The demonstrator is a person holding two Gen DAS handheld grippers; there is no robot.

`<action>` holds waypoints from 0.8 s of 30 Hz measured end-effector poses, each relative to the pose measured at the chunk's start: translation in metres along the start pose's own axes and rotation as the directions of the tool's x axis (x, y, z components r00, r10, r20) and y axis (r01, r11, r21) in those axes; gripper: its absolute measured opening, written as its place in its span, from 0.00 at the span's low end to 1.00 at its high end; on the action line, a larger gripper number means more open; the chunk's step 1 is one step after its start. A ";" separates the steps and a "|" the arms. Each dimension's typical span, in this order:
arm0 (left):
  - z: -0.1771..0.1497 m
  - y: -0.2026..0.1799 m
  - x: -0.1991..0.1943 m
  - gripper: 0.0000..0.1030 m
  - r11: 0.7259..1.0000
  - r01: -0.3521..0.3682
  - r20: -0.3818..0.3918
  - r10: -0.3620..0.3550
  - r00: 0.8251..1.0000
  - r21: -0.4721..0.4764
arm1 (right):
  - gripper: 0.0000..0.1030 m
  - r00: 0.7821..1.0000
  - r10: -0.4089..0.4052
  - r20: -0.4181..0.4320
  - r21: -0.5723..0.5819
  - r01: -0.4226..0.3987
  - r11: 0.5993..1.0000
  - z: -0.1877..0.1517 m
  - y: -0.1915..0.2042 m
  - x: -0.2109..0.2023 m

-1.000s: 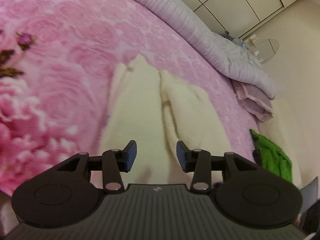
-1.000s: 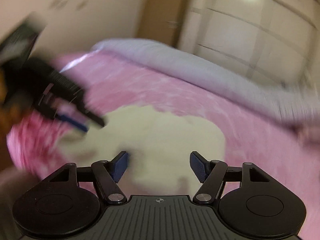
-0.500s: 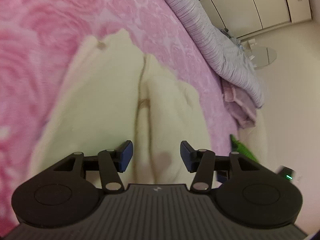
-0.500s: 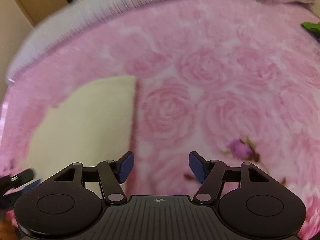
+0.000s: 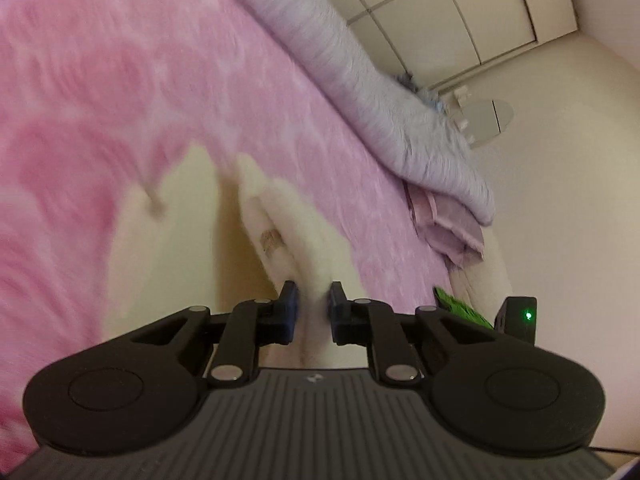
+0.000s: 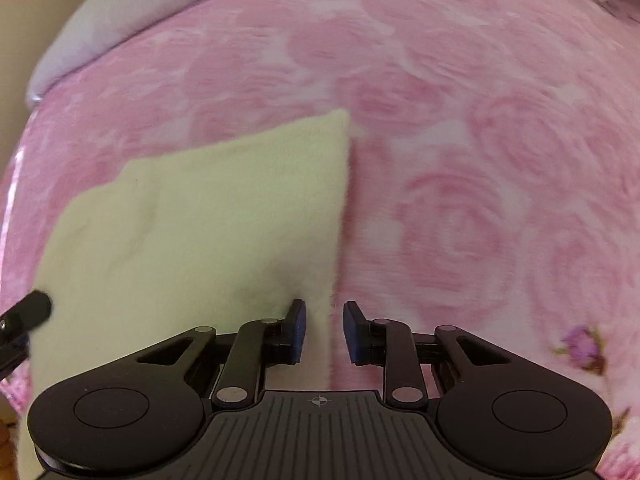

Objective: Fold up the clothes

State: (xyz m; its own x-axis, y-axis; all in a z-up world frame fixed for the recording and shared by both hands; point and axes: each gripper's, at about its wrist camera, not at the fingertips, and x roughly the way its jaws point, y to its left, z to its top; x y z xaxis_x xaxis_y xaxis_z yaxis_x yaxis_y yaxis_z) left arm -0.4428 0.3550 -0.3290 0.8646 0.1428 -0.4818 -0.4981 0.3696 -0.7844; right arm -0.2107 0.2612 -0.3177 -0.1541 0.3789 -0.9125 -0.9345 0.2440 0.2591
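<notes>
A cream fleece garment (image 5: 168, 264) lies flat on a pink rose-patterned blanket (image 5: 100, 80), with a raised fold running down its middle. My left gripper (image 5: 314, 308) is closing and its pads pinch that raised fold. In the right wrist view the same cream garment (image 6: 208, 216) fills the lower left. My right gripper (image 6: 325, 330) points steeply down over its straight right edge. Its jaws are closing, the edge lies between them, and pink blanket (image 6: 460, 160) still shows beside the right pad. A black part of the left gripper (image 6: 24, 316) pokes in at the left edge.
A lilac duvet (image 5: 380, 100) is rolled along the bed's far side, with a folded mauve cloth (image 5: 448, 232) below its end. A green cloth (image 5: 460, 308) and a black device with a green light (image 5: 520, 316) sit at the bed's right edge. White wardrobe doors (image 5: 460, 12) stand behind.
The left jaws have gone from wide apart to pinched on the garment's raised fold. The right gripper swung down to the garment's right edge and its jaws narrowed.
</notes>
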 end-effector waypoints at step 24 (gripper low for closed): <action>0.001 0.070 -0.029 0.10 0.994 -0.052 0.003 0.053 0.999 -0.098 | 0.25 0.998 -0.009 0.065 -0.099 0.015 0.995 -0.008 0.060 0.011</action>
State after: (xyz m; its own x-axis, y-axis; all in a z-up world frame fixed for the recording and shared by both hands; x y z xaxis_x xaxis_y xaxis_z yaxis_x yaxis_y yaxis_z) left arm -0.5026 0.3781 -0.3697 0.8374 0.1652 -0.5210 -0.5464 0.2702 -0.7927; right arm -0.2708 0.2725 -0.3149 -0.1246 0.4342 -0.8921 -0.9640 0.1597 0.2124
